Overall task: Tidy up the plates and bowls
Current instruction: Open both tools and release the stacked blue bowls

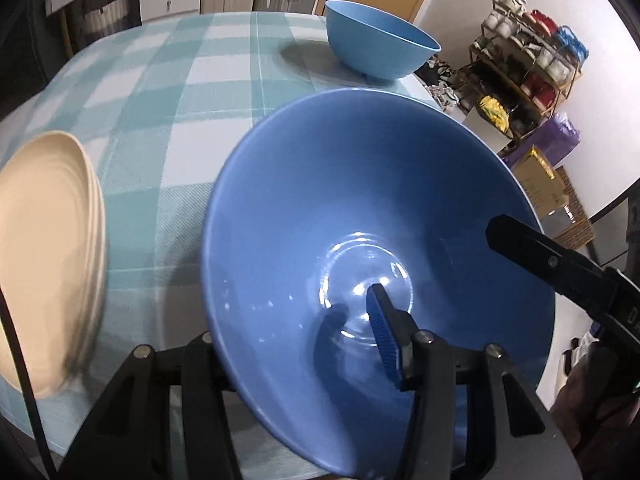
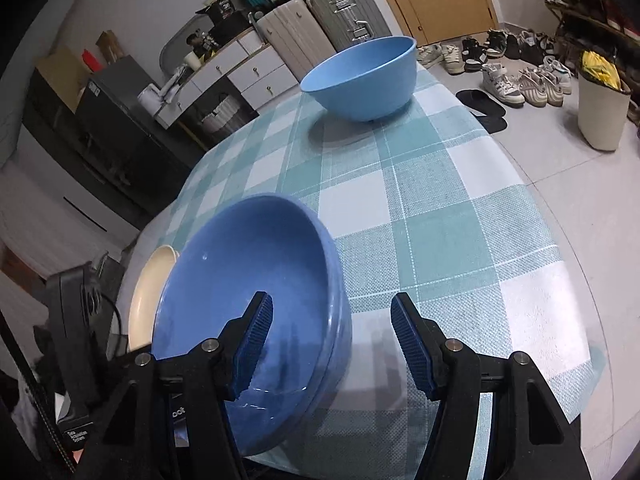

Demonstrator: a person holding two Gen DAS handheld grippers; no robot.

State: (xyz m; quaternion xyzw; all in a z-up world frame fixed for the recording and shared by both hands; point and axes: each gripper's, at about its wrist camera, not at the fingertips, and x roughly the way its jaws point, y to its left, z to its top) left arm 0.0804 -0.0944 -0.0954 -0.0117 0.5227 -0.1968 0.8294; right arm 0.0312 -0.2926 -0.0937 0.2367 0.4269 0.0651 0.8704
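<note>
A large deep-blue bowl (image 1: 360, 208) hangs tilted over the near edge of the checked table (image 1: 180, 100). My left gripper (image 1: 296, 344) is shut on its near wall, with one blue pad (image 1: 384, 336) inside and the other finger hidden behind the wall. My right gripper (image 2: 331, 300) stands open astride the same bowl (image 2: 256, 272), the wall between its pads and neither pad touching it. One of its black fingers (image 1: 532, 248) shows at the bowl's right rim. A cream plate (image 1: 48, 260) (image 2: 148, 300) lies left of the bowl. A light-blue bowl (image 1: 380, 46) (image 2: 360, 80) stands at the far end.
The checked cloth (image 2: 440, 220) stretches bare between the two bowls. Beyond the table's right edge are shoes (image 2: 520, 84) and a white bin (image 2: 600, 116) on the floor. Suitcases (image 2: 320, 28) and drawers stand at the back.
</note>
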